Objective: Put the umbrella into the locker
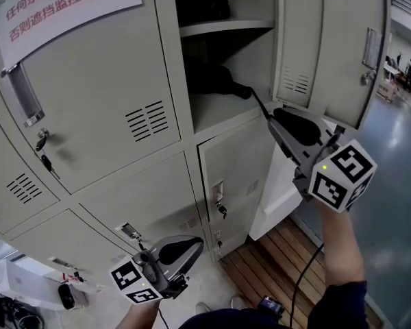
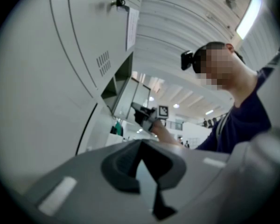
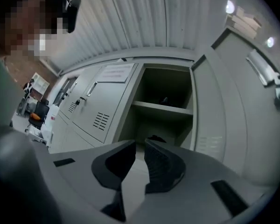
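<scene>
Fingers [image 3: 163, 167] of the right gripper [image 3: 140, 146], a narrow slit apart and empty, face the dark umbrella [image 1: 212, 81] lying just ahead inside the open locker [image 1: 226, 27]; withdraw straight back before closing its door [image 1: 342, 46].

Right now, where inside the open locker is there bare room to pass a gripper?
Free: the lower compartment's pale floor in front of the black folded umbrella, and the right side above the grey metal shelf. Crowded: back left, on both levels.
</scene>
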